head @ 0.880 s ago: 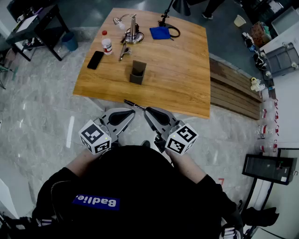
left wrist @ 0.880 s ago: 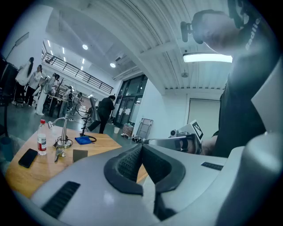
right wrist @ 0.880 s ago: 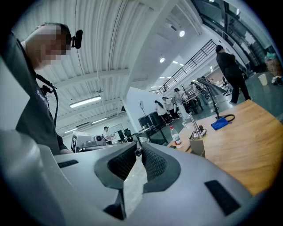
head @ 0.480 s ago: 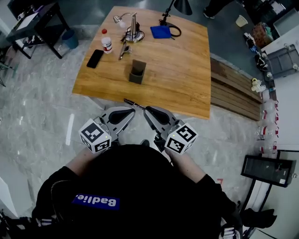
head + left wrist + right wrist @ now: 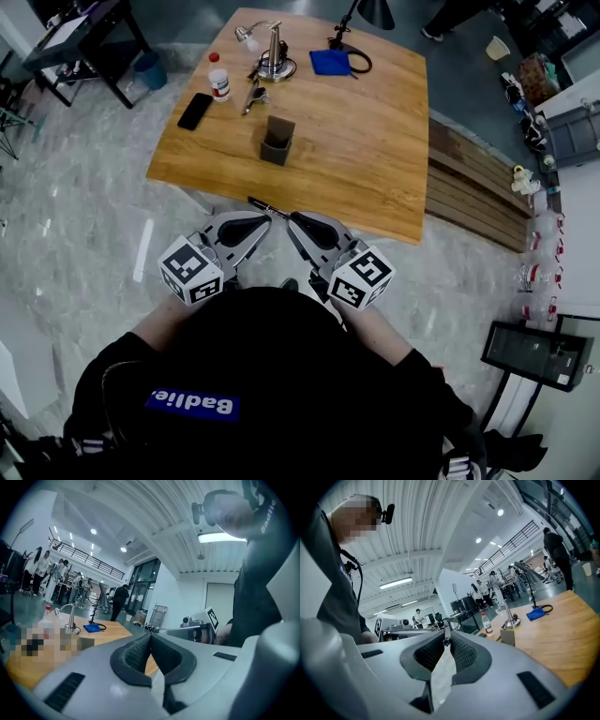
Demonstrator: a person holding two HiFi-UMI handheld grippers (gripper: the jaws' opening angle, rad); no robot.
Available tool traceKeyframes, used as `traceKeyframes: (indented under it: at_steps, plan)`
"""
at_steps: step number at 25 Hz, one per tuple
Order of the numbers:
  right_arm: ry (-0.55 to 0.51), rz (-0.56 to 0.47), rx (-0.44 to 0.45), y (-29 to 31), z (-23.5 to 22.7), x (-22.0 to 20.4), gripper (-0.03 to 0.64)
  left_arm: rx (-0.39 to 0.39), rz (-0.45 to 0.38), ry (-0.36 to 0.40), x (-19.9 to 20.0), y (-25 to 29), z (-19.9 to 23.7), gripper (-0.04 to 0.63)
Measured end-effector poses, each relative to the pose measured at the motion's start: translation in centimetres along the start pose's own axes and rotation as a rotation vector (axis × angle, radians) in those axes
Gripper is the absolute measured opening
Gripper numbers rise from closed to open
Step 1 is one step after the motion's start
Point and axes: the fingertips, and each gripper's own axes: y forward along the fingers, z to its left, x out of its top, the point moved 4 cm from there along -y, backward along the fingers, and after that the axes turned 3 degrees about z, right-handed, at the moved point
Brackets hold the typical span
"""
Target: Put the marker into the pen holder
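Just off the table's (image 5: 375, 178) near edge, right tool (image 5: 292, 222) clamps marker (image 5: 262, 206) (left tool (image 5: 266, 226) closed).

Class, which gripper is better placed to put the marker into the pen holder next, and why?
Right. The right gripper is shut on the marker, holding it by one end. The pen holder stands ahead on the table. The left gripper is shut with nothing between its jaws.

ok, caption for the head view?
Head view: right gripper shut on the marker at the near edge of the table, left gripper shut beside it, pen holder upright beyond.
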Motion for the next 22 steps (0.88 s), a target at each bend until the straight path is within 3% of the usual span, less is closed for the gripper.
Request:
traceKeyframes:
  at_steps: [15, 22]
  plan:
    - [-0.042, 0.007, 0.045, -3.0, -2.3, 0.5, 0.043, 0.1, -0.034, -0.006, 0.3, 1.5, -1.3, 0.009]
    - [-0.061, 0.009, 0.005, -1.3, -4.0, 1.4, 0.043, 0.073, -0.043, 0.012, 1.2, 2.2, 1.2, 0.009]
